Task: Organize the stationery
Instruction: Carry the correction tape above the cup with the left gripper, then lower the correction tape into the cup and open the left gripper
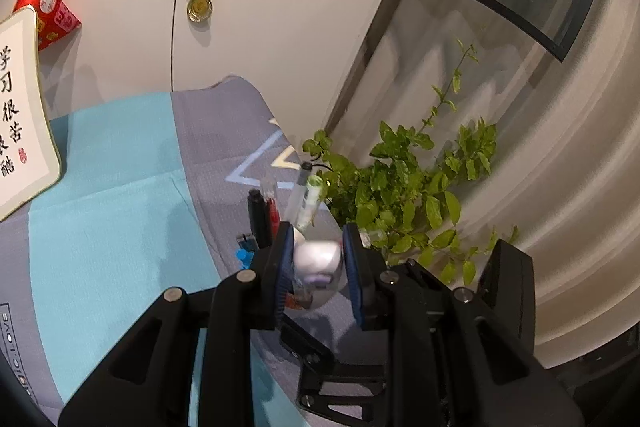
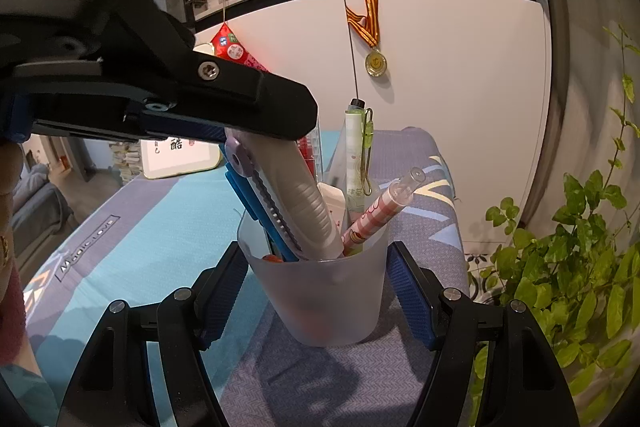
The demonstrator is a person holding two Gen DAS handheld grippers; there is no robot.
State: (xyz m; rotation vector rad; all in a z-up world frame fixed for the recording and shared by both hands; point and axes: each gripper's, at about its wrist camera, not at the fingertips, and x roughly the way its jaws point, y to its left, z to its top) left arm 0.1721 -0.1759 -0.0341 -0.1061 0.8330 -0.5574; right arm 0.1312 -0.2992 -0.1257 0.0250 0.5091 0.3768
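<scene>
A frosted plastic cup stands on the grey and teal cloth. My right gripper is shut on it, one blue pad on each side. In the cup are a blue utility knife, a green pen, a pink striped pen and a red pen. From the upper left my left gripper's finger reaches in, shut on a white utility knife whose lower end is inside the cup. In the left wrist view my left gripper pinches that white knife, with pen tops beyond it.
A leafy green plant stands close to the cup's right, beside a curtain. White cabinet doors with a hanging medal rise behind the table. A framed calligraphy board leans at the far left. A person's sleeve shows at the left edge.
</scene>
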